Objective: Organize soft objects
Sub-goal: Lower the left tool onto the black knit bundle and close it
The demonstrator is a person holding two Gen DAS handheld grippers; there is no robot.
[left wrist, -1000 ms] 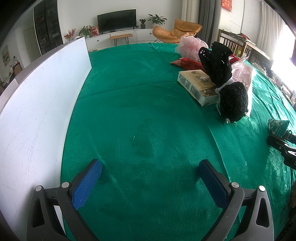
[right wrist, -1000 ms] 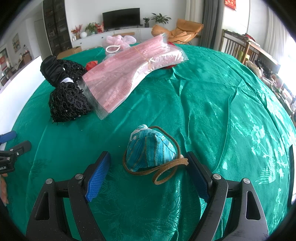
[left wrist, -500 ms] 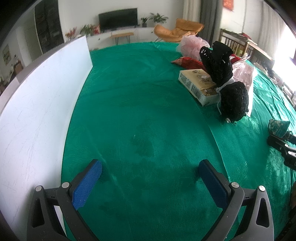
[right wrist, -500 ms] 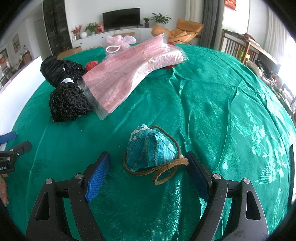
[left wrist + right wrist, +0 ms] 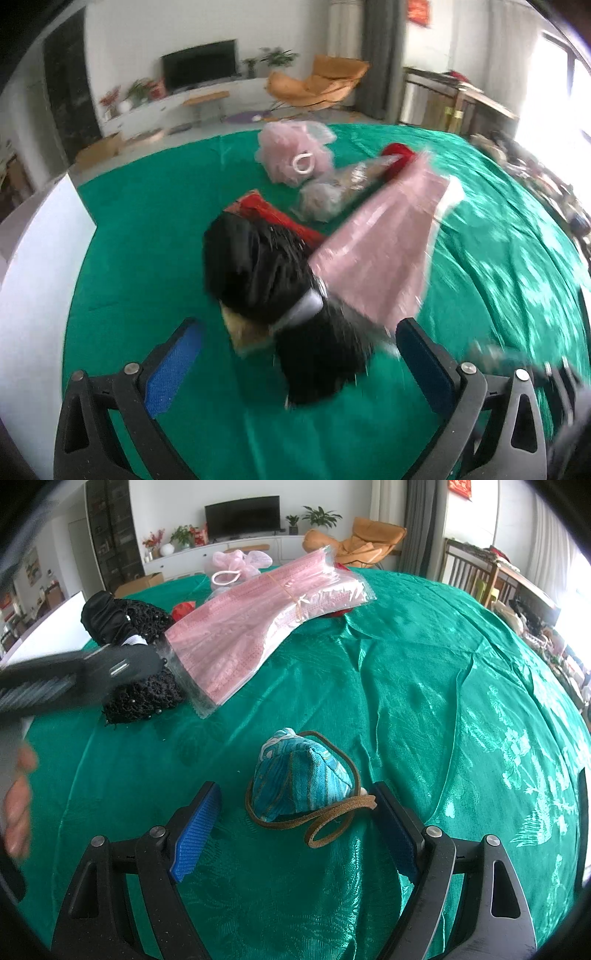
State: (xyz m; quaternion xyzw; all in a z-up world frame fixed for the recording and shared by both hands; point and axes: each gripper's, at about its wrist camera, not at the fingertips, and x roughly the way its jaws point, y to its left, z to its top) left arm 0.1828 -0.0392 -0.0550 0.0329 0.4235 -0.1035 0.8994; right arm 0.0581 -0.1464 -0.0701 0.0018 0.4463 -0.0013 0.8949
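Since the earlier frames we have swung the left gripper [image 5: 299, 363] across the green tablecloth [image 5: 147, 236], away from the white board [image 5: 33, 258] and over to the pile of soft things, while the right gripper [image 5: 295, 827] has not shifted. The left jaws have just been closing a little but stand wide, pressing nothing: the black beaded pouch [image 5: 317, 354] now lies between them, nearer the right finger, where before only bare cloth lay there. A second black bundle [image 5: 255, 269] sits just beyond it, touching it. The picture is blurred by motion.

The right jaws also stand wide; the one teal pouch [image 5: 299, 775] with its brown cord lies on the cloth between them, the cord's end touching the right finger, the pads not pressing on the pouch.

We count one pink packet [image 5: 258, 627] leaning on the black bundles, one pink mesh puff [image 5: 295, 151] at the far edge, and one clear bag [image 5: 332, 192] beside it.
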